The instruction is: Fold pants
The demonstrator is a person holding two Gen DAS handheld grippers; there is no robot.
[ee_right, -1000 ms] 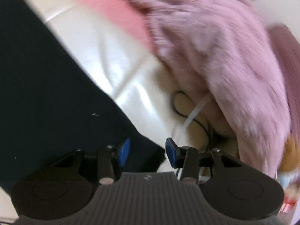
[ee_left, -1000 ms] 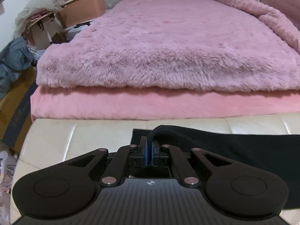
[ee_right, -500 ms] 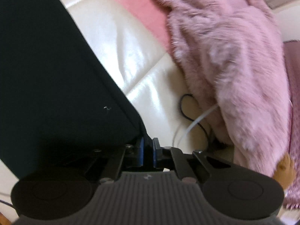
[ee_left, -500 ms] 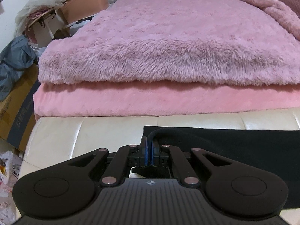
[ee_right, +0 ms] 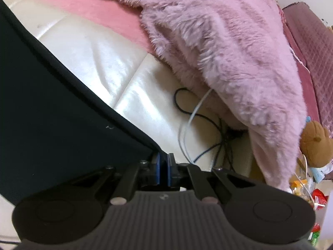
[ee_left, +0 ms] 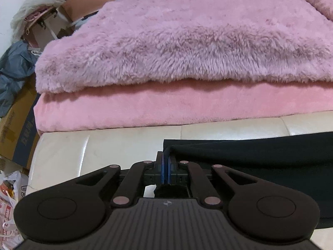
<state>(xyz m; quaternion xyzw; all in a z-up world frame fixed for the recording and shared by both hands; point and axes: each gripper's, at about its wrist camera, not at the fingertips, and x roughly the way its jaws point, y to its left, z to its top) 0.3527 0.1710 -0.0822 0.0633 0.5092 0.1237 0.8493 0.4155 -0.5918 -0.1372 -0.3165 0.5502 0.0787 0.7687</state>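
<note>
My left gripper (ee_left: pixel 165 167) and right gripper (ee_right: pixel 163 169) each pinch a corner of the soft, limp black pants (ee_left: pixel 260 162) on the cream bench's (ee_left: pixel 104 145) edge.

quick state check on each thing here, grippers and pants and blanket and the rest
left gripper: shut on a corner of the pants
right gripper: shut on another corner of the pants
pants: black, lying flat on the cream cushion
fluffy blanket: spread over the bed
cables: loose and tangled on the cushion
</note>
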